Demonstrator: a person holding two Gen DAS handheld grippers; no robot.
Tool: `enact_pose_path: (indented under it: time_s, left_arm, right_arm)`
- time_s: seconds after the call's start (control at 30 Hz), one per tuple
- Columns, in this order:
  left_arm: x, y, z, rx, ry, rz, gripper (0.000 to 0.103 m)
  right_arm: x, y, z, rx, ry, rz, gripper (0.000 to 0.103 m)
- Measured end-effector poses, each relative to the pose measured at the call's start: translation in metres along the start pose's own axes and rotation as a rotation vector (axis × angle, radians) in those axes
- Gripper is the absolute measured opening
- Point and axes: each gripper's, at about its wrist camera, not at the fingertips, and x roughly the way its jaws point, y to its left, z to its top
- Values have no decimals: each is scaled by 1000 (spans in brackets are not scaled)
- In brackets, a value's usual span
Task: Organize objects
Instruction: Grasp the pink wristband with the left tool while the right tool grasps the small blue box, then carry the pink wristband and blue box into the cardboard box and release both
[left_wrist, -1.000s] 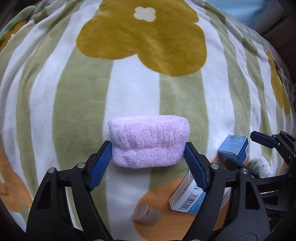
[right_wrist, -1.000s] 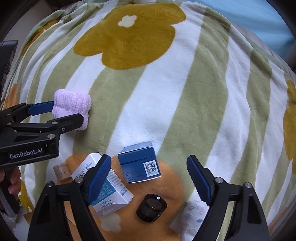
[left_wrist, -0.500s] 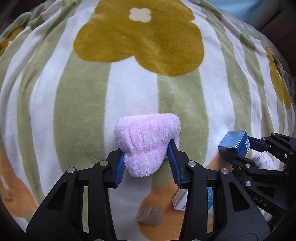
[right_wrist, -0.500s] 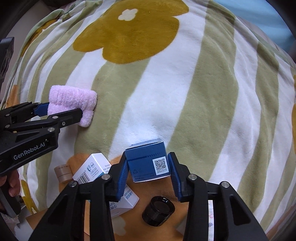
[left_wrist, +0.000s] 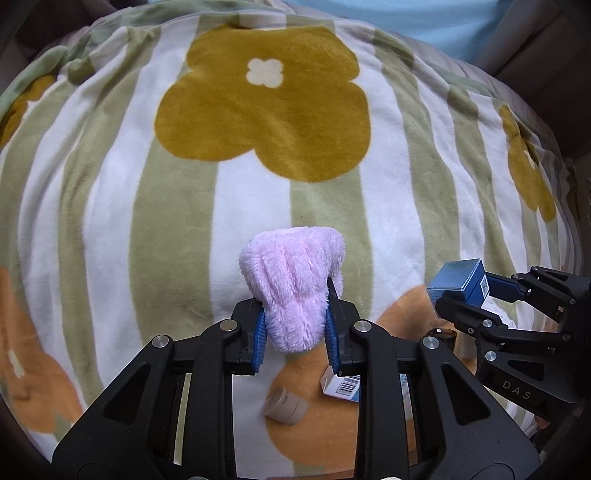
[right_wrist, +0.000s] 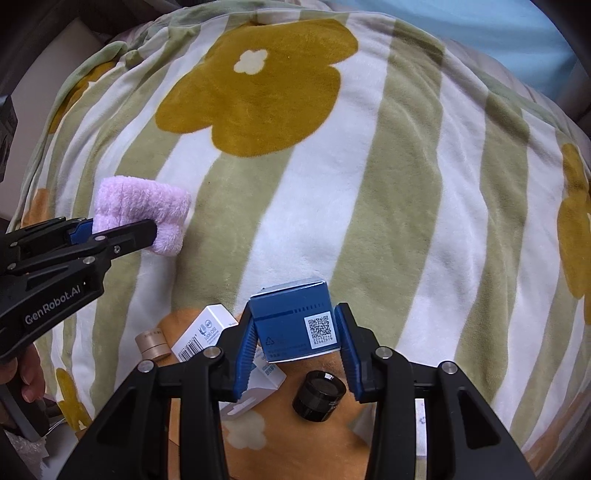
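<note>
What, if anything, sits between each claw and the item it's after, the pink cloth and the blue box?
Nothing visible. The left claw is shut on the pink fluffy cloth, pads pressed into it. The right claw is shut on the blue box, with nothing wedged between. The white carton and black jar lie below on the blanket.

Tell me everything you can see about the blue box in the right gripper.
The blue box is a small cardboard carton, dark blue with a paler top. Its facing side bears a white QR code label, a recycling mark and small print. It looks closed and undamaged. The right gripper is shut on it, one finger pad on each side, and holds it slightly tilted above the striped flower blanket. In the left wrist view it appears clear of the blanket. Nothing else touches it.
</note>
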Motion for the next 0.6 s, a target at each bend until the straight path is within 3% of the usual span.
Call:
enact_pose_path:
  time_s: [0.27,0.6]
  left_arm:
    - [-56,-10,-12,19,-59,-15,23]
    - [-137,-34,-48,44,-134,-33,23]
  right_arm:
    - [-43,37,-16,31,-48,-16,38]
    - [-114,49,-53,58,-120,-18,38]
